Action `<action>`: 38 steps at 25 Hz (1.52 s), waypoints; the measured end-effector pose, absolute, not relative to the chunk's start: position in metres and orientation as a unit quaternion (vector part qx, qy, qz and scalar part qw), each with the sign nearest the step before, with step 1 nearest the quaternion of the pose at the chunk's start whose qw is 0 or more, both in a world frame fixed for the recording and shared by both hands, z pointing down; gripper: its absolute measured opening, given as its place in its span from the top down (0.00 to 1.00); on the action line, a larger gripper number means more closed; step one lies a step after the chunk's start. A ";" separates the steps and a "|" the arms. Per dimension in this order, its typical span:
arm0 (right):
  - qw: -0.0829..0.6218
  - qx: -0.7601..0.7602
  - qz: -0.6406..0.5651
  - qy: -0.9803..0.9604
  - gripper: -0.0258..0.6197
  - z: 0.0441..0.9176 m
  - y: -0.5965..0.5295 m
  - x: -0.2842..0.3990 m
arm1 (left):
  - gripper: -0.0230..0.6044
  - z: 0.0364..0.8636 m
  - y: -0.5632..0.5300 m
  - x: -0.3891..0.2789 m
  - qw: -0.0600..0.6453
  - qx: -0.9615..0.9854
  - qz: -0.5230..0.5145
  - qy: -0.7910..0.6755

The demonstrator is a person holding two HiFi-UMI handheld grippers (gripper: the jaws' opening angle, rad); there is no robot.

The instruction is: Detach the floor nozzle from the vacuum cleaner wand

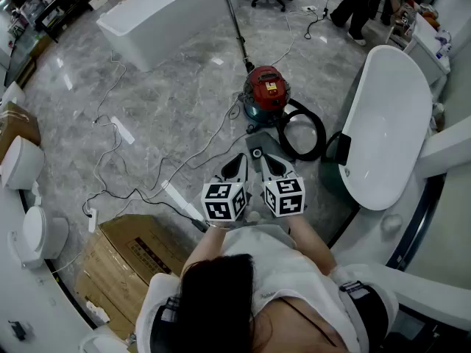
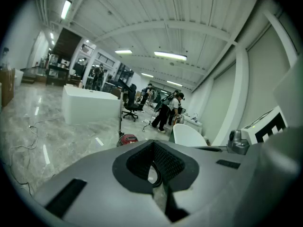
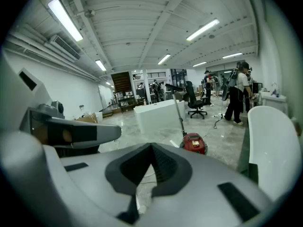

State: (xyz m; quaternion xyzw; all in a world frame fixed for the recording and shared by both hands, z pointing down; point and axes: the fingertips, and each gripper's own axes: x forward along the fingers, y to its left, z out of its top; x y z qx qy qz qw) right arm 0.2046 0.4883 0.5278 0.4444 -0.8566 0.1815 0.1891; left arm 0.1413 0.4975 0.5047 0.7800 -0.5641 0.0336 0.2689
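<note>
Red drum vacuum cleaner (image 1: 266,87) sits on the grey marble floor, its dark wand (image 1: 235,24) rising behind, well apart from the left hand-held gripper (image 1: 237,165) and right hand-held gripper (image 1: 271,165), both closed and empty; best to approach, open, brace the wand, then pull the nozzle.

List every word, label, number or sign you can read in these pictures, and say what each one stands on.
No text here can be read.
Cardboard box: dark print on its top, too blurred to read.
Red vacuum cleaner: yellow label, too small to read.
Left marker cube and right marker cube: black-and-white square patterns, no words or numbers.
</note>
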 end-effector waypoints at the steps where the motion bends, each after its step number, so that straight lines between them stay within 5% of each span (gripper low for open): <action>1: 0.190 0.444 0.182 -0.857 0.94 0.527 0.487 0.203 | 0.96 0.504 0.495 0.139 0.268 0.780 0.034 -0.565; 38: 0.188 0.477 0.179 -0.840 0.94 0.523 0.391 0.103 | 0.96 0.509 0.400 0.040 0.272 0.793 0.042 -0.544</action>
